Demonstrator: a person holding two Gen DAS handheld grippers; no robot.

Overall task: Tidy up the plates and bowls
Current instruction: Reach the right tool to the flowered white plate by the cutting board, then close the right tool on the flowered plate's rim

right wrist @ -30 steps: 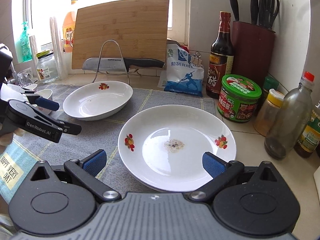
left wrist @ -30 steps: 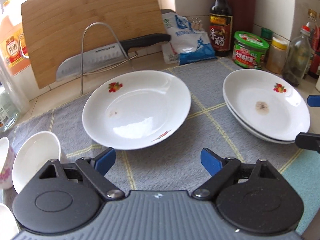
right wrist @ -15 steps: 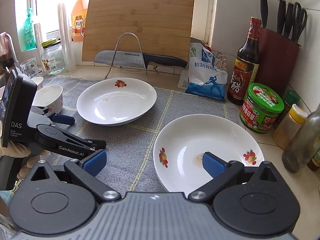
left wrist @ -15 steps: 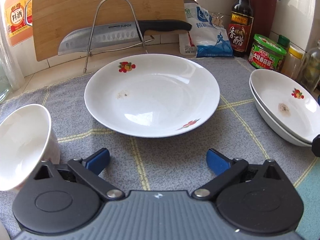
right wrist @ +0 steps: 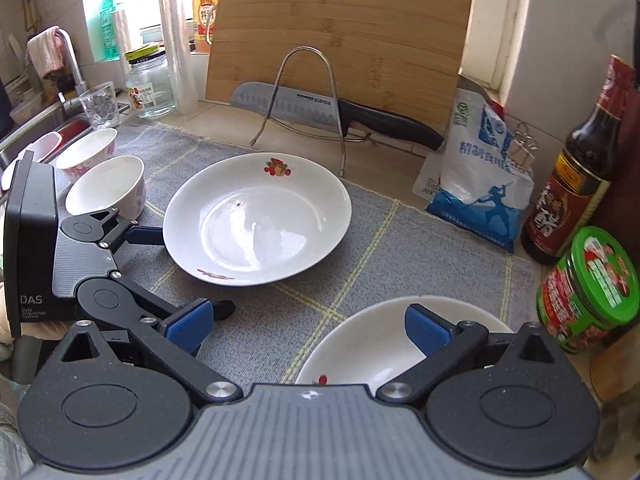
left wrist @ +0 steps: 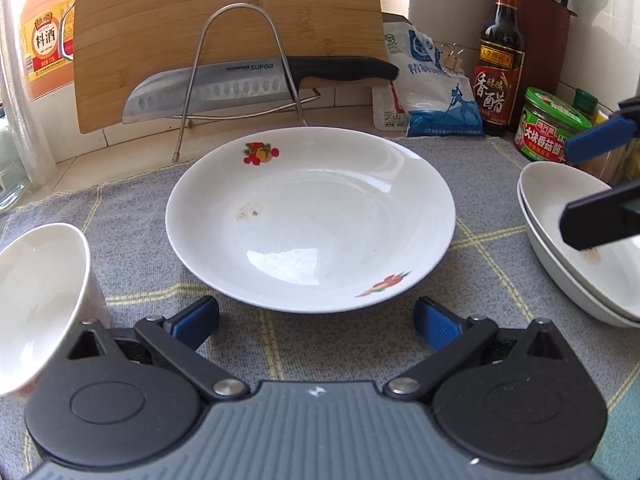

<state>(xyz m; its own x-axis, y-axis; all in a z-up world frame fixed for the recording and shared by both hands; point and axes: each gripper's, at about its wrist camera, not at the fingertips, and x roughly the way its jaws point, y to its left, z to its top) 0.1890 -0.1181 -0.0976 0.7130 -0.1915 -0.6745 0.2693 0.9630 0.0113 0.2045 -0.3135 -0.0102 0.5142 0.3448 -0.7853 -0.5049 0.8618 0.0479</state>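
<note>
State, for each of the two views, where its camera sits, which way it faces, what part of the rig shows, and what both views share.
Left wrist: sits on the left hand-held gripper, low over the grey checked mat, facing the white fruit-print plate; its own open blue-padded fingers show.
Right wrist: sits on the right hand-held gripper, above the stacked white plates, facing the wall; its own open fingers show.
Shared: that plate, the bamboo cutting board, the black-handled knife.

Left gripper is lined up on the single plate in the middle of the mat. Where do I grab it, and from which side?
Probably the near rim of the single plate, approached low from the left gripper side. The plate is shallow and lies flat on the mat; its flared rim stands off the cloth, so one finger should slip under and one over. The jaws are open.
</note>
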